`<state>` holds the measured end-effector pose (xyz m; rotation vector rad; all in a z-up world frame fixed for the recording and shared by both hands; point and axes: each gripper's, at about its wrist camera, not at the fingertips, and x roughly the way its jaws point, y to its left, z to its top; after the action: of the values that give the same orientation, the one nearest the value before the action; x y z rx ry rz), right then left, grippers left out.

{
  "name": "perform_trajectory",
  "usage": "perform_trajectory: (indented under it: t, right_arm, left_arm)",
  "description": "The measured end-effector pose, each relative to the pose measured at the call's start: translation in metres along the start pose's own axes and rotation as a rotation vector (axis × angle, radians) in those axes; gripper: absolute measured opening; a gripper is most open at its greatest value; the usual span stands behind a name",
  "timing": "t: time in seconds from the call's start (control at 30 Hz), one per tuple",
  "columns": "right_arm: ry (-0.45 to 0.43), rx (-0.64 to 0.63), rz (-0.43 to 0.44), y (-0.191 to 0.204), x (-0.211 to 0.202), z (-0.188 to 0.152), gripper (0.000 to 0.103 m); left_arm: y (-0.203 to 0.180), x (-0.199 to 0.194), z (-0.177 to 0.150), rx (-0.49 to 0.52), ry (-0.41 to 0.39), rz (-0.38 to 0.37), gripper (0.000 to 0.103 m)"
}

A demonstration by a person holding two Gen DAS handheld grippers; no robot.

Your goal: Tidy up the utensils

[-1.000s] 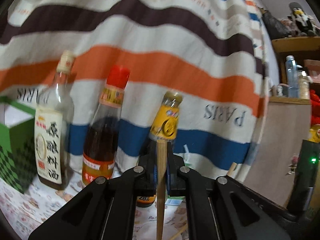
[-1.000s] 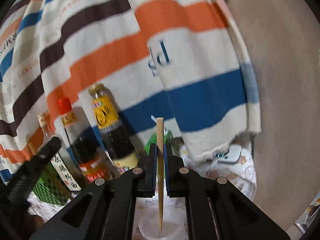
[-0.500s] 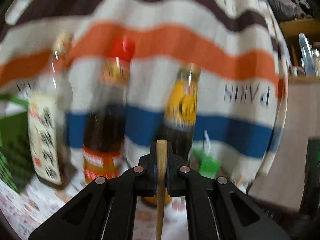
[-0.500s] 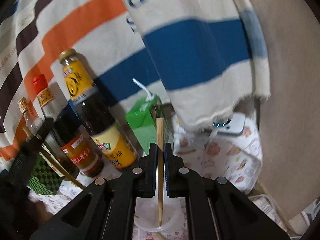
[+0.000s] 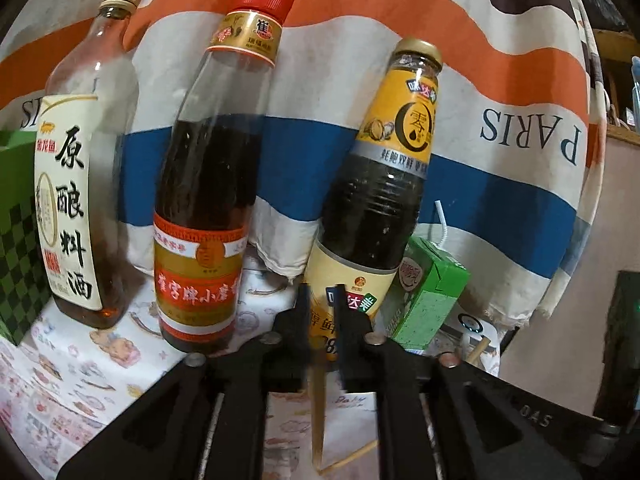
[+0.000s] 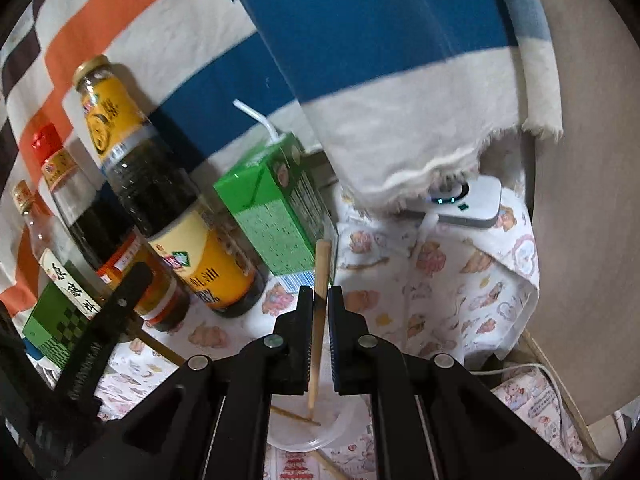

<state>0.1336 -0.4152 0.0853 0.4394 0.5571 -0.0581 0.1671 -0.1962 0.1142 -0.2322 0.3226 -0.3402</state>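
Both grippers carry a chopstick toward a clear plastic cup (image 6: 308,430) at the bottom centre of the right wrist view, so the sorting looks to be under way but unfinished. The right gripper (image 6: 319,304) is clamped on a wooden chopstick (image 6: 320,320) whose lower tip already reaches down into the cup, where another thin stick (image 6: 294,416) lies across the inside; I judge this one only needs letting go. The left gripper (image 5: 320,308) has its jaws opening, and the second chopstick (image 5: 318,404) between them hangs blurred in the widening gap, apparently no longer pressed. At least one more stick (image 6: 326,462) lies on the patterned tablecloth (image 6: 460,280) below the cup, so some gathering seems left. The right wrist view alone shows the cup, the left gripper's dark finger at lower left, and a white device (image 6: 468,204) at right under the striped cloth (image 6: 360,60). The left wrist view shows the three sauce bottles head-on, the yellow-labelled one (image 5: 384,184) just behind the jaws and the green carton (image 5: 428,292) to its right, but never the cup itself, so where its chopstick lands cannot be told.
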Motion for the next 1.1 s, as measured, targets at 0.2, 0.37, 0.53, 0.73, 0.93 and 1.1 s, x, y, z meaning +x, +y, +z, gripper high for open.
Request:
perform_trajectory:
  t: [0.2,0.37,0.53,0.73,0.93,1.1]
  right_arm:
    - [0.024,-0.023,0.018,-0.001,0.0,0.002,0.06]
    - [0.006,-0.062,0.037,0.008,-0.016,0.004,0.065]
    - [-0.05,-0.154,0.066,0.035,-0.041,0.0,0.074]
    - [-0.135,-0.213,0.14,0.053,-0.064,-0.006,0.088]
    - [-0.104,-0.279,0.151,0.065,-0.072,-0.034,0.088]
    - [-0.068,-0.311,0.131,0.051,-0.081,-0.076,0.088]
  left_arm:
    - [0.007,-0.031,0.021,0.072,-0.039,0.053,0.06]
    - [0.025,-0.068,0.035,0.086,-0.097,0.111,0.079]
    - [0.034,-0.108,0.038,0.172,-0.152,0.188,0.096]
    - [0.048,-0.158,0.031,0.226,-0.118,0.205,0.102]
    - [0.078,-0.184,0.011,0.163,-0.066,0.208,0.102]
    - [0.09,-0.202,-0.025,0.174,-0.033,0.216,0.102]
